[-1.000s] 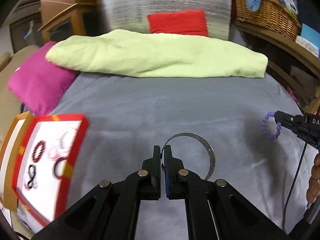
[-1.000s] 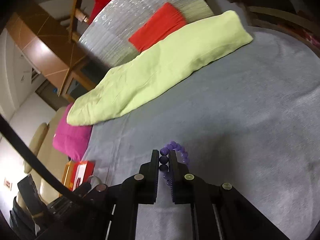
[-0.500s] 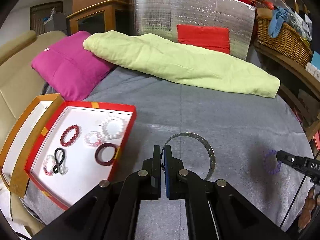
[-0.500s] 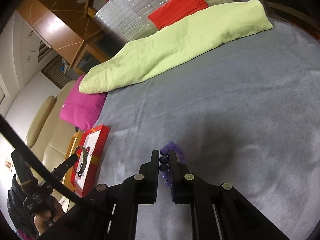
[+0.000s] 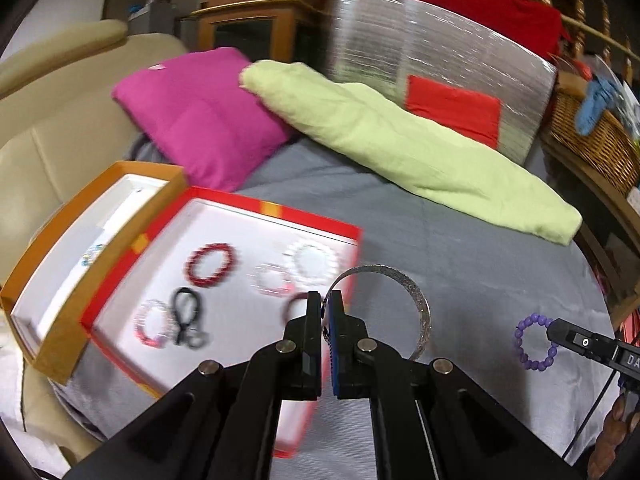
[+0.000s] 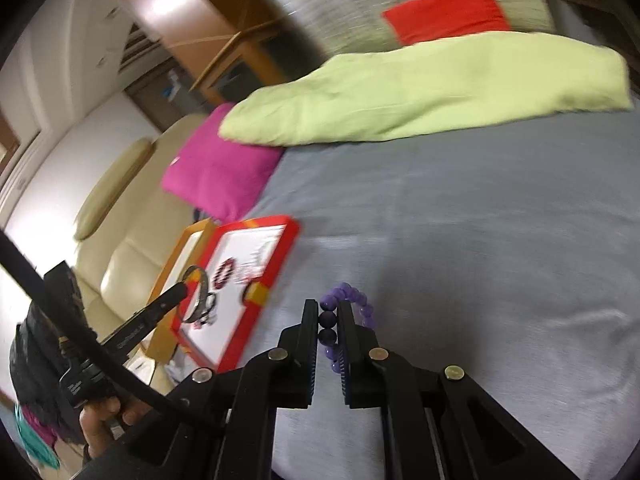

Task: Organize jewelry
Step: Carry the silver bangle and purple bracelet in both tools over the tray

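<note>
Both tongs are squeezed shut on something. Left tongs [image 5: 327, 300] pinch the thin edge of a sparkly silver bangle [image 5: 416, 300], which curls out to their right, and they hang over the near corner of the red box [image 5: 320, 222]. Inside that box, to the left of these tongs, lie a red bead bracelet [image 5: 212, 266], a black loop [image 5: 186, 314] and some pale bracelets. An orange box [image 5: 60, 344] sits even farther left. Right tongs [image 6: 329, 318] clamp a purple bead bracelet [image 6: 354, 300] over the grey blanket [image 6: 480, 260], well apart from the red box. I think the bangle could slip, because only its thin edge is pinched. It might also land on the bracelets already there and tangle. Behind both tongs lie a pink pillow [image 5: 200, 116] and a green pillow [image 5: 400, 140], but nothing blocks the way to the box.
</note>
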